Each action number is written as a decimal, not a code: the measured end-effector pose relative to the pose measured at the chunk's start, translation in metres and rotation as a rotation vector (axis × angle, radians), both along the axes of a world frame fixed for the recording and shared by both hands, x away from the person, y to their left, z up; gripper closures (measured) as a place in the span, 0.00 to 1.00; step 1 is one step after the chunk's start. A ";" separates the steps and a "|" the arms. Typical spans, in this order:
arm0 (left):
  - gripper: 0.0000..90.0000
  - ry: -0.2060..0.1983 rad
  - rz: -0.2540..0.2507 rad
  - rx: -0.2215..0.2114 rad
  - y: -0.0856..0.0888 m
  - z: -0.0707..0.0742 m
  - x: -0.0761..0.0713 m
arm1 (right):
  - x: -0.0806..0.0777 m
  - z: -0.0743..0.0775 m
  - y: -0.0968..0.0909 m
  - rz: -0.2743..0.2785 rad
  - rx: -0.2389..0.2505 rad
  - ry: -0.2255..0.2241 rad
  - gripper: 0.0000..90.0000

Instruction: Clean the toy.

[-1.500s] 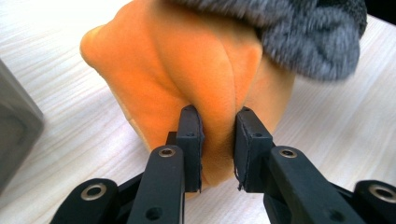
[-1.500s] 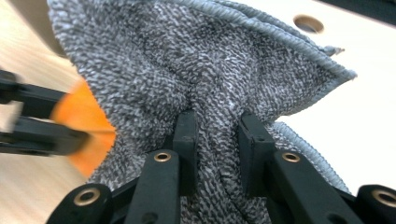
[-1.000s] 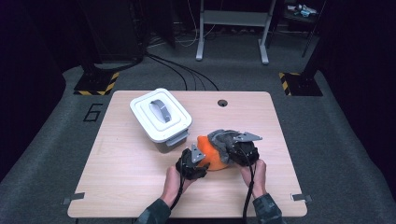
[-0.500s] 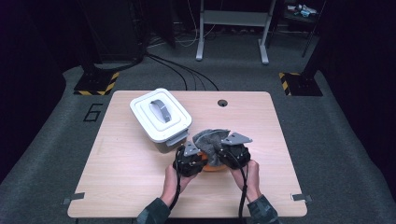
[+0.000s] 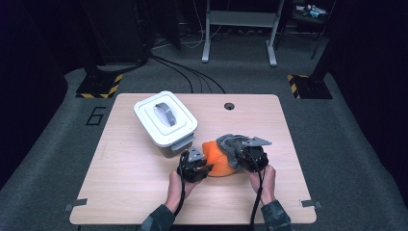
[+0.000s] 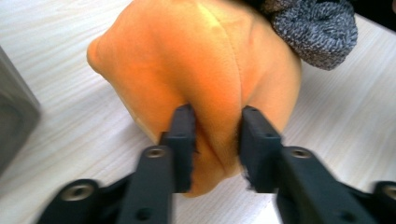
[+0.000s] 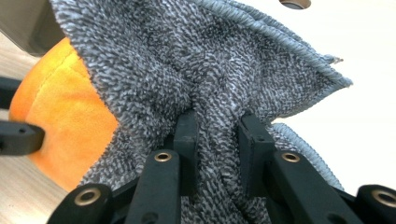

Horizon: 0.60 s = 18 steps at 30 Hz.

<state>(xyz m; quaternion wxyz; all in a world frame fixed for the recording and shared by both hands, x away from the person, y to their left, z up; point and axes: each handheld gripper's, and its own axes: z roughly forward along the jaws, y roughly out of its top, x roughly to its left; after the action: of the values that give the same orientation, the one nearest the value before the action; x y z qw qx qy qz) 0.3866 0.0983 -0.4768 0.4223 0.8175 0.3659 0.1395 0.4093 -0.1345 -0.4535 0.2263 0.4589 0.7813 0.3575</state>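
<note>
Between the left gripper's (image 6: 215, 140) black jaws, which have just opened a little, a fold of the orange plush toy (image 6: 196, 70) stays pinched. Alongside, the right gripper (image 7: 218, 135) clamps a bunched grey terry cloth (image 7: 210, 60) draped over that toy, near the table's (image 5: 120, 192) front edge, just beside a lidded white container (image 5: 165, 118).
</note>
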 end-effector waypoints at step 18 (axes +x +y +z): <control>0.79 -0.030 -0.009 0.057 -0.003 0.002 0.002 | -0.026 0.027 0.042 0.106 -0.045 -0.073 0.80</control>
<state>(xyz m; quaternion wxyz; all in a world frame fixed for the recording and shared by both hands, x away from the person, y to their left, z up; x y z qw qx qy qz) 0.3885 0.0956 -0.4750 0.4048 0.8287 0.3517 0.1605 0.3832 -0.0923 -0.4265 0.2454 0.3983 0.8036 0.3680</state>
